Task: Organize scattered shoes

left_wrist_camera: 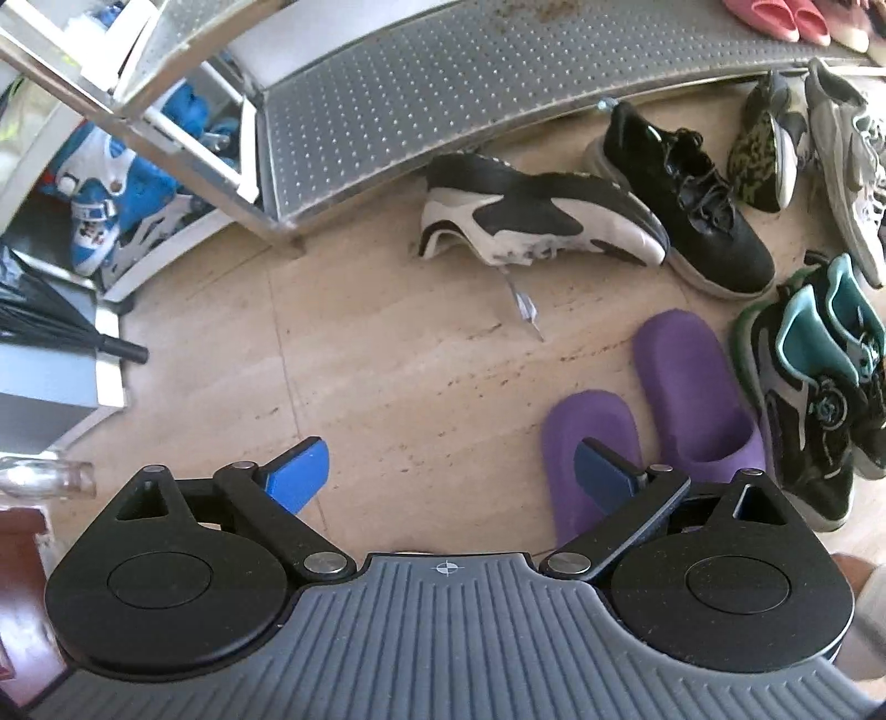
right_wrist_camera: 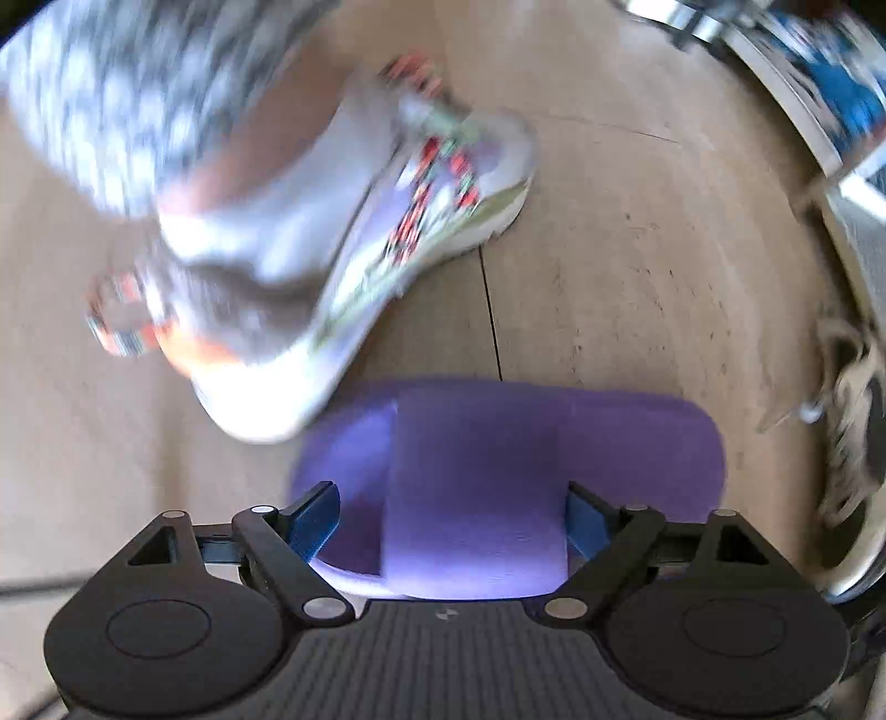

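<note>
In the left wrist view my left gripper [left_wrist_camera: 451, 482] hangs open over bare floor with nothing between its blue pads. Two purple slippers [left_wrist_camera: 692, 387] lie side by side to its right, and the nearer slipper [left_wrist_camera: 581, 426] is partly behind my right finger. Scattered beyond them are a black-and-white sneaker [left_wrist_camera: 542, 216] on its side, a black sneaker [left_wrist_camera: 698, 210], a camouflage shoe [left_wrist_camera: 758, 149], a grey sneaker [left_wrist_camera: 847, 166] and teal-and-black sneakers [left_wrist_camera: 819, 387]. In the blurred right wrist view my right gripper [right_wrist_camera: 448, 520] is shut on a purple slipper [right_wrist_camera: 476, 471], with the pads against its sides.
A perforated metal shoe rack shelf [left_wrist_camera: 443, 83] runs along the back, with pink shoes [left_wrist_camera: 775, 16] at its right end. Blue-and-white skates [left_wrist_camera: 94, 216] and a black umbrella [left_wrist_camera: 55, 327] sit at the left. A person's foot in a white patterned sneaker [right_wrist_camera: 354, 266] stands beside the held slipper.
</note>
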The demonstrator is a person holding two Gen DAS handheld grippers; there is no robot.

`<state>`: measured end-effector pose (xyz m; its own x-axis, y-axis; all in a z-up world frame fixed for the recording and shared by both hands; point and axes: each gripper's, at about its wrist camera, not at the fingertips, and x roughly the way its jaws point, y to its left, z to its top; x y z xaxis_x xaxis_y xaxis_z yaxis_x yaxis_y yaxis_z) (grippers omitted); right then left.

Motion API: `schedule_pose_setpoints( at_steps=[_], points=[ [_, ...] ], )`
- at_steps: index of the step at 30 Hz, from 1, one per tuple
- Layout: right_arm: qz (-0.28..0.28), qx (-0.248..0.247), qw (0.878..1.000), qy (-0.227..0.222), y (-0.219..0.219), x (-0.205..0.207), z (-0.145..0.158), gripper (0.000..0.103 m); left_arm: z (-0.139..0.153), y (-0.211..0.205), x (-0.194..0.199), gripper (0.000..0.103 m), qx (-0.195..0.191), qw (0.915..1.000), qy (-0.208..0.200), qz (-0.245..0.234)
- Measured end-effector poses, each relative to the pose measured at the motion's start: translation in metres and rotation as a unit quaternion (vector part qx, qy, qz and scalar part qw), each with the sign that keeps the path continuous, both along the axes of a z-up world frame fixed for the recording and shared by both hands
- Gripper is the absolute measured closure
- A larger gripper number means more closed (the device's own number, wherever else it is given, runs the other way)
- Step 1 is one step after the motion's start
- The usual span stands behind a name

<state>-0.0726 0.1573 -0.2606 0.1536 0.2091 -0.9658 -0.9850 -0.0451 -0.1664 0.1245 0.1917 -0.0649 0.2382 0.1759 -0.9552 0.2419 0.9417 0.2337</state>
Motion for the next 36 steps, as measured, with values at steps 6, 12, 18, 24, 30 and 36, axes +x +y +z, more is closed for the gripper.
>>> schedule_pose_setpoints(
  at_steps=[6,12,18,24,30,36],
  points=[
    [-0.017,-0.008,0.999,-0.032,0.002,0.019,0.001,0.035,0.003,0.000,-0.002,0.005,-0.002,1.0000,-0.002,0.000],
    [-0.111,-0.032,0.993,0.000,0.013,0.049,0.003,0.035,0.000,-0.003,-0.001,0.005,0.001,1.0000,0.003,-0.004],
    [-0.106,-0.030,0.994,0.013,0.024,0.046,0.009,0.032,-0.003,-0.005,0.000,0.005,0.018,0.9998,0.004,-0.011],
    [-0.175,0.060,0.980,0.070,-0.027,0.053,0.082,0.018,-0.004,-0.013,-0.001,0.005,0.038,0.9992,-0.003,-0.016],
    [-0.314,0.049,0.941,0.114,-0.118,0.089,0.139,0.017,-0.009,-0.054,-0.023,0.005,0.028,0.9993,-0.001,-0.026],
    [-0.414,0.060,0.903,0.093,-0.216,0.123,0.213,0.016,-0.008,-0.096,-0.040,0.005,-0.050,0.9984,0.010,0.026]
  ],
)
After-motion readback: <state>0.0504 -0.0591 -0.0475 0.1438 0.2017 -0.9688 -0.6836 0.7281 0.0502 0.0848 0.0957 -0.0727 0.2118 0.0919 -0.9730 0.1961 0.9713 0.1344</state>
